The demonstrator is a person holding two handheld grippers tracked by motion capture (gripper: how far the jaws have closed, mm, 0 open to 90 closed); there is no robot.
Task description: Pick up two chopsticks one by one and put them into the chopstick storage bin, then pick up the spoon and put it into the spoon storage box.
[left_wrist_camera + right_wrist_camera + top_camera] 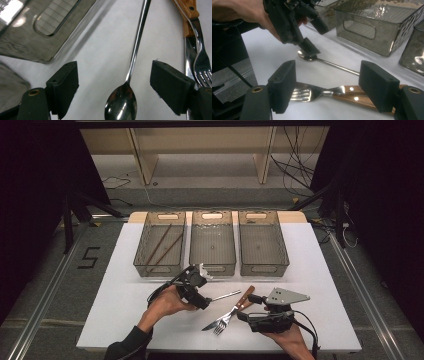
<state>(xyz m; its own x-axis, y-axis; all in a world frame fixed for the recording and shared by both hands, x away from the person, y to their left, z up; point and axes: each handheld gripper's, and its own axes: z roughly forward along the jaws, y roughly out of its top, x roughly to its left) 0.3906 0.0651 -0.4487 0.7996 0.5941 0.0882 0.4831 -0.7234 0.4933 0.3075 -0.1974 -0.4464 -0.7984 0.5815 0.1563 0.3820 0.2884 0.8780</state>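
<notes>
Spoon (125, 95) lies flat on the white bench (125, 305), its bowl between the wide-open jaws of the left gripper (197, 292), its long handle running away toward the right gripper (260, 312). A fork (317, 93) and a wooden-handled knife (362, 98) lie crossed beside it, between the right gripper's open jaws, which grip nothing. Three clear bins stand side by side at the back: the left bin (142, 247) holds two brown chopsticks (162, 245); the middle bin (212, 262) and right bin (282, 252) look bare.
</notes>
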